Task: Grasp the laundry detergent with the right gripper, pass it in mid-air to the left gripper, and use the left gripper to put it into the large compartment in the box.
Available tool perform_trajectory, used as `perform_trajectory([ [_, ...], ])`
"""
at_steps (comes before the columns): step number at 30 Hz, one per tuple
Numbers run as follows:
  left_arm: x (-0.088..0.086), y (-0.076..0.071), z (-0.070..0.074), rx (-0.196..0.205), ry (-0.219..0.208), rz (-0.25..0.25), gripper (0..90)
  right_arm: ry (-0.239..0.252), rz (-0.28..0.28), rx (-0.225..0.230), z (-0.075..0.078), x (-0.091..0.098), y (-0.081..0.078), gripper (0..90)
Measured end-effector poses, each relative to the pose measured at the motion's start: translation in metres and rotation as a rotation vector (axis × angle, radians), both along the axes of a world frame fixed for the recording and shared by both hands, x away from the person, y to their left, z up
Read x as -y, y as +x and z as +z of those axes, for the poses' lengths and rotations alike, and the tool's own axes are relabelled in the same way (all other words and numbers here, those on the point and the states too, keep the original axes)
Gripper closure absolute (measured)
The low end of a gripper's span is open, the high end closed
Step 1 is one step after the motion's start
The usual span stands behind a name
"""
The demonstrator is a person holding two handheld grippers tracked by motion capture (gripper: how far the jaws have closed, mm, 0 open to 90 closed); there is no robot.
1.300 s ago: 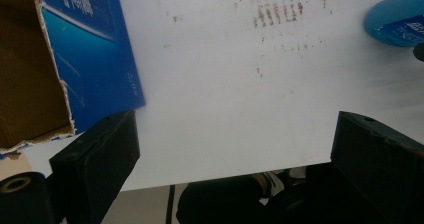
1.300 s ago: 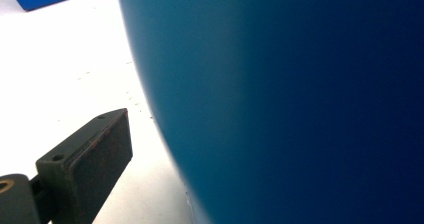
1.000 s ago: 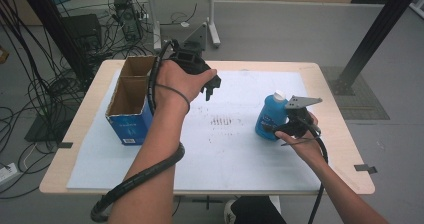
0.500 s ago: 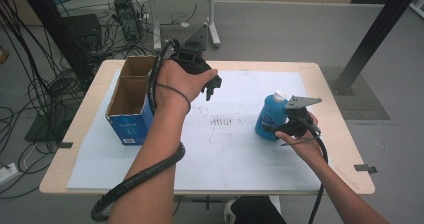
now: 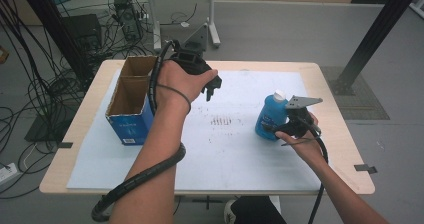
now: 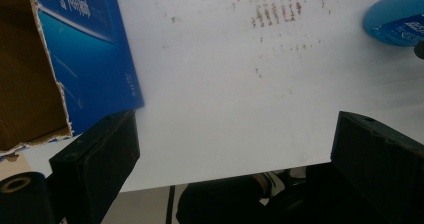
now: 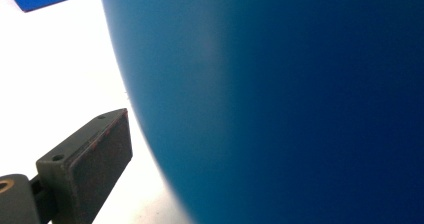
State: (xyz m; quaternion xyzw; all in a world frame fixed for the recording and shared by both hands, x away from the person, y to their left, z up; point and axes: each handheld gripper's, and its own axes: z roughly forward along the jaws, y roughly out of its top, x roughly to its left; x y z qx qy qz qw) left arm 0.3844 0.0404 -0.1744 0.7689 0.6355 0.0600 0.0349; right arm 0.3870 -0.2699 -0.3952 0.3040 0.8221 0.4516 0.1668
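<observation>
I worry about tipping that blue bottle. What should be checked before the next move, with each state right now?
1. Blue bottle stands upright with its cap on: ok.
2. Right tool around the bottle: the bottle sits between its jaws; firm clamping: cannot tell.
3. Left tool free: ok, jaws wide apart, nothing between them.
4. Cardboard box open on top: ok.
5. White mat between bottle and box bare: ok, only faint marks.
</observation>
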Motion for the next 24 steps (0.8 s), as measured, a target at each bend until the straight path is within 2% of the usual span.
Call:
perform_trajectory([
  [16,-0.0016,-0.0002,-0.0005,-0.001,0.003,0.003,5.9,-0.002,-0.005,-0.001,-0.0007,-0.0001,0.0003,4.8],
  [24,-0.0003,-0.0005,0.0002,0.000,0.002,-0.001,5.9,0.000,-0.015,0.003,-0.0017,0.0013,0.0009,13.4],
])
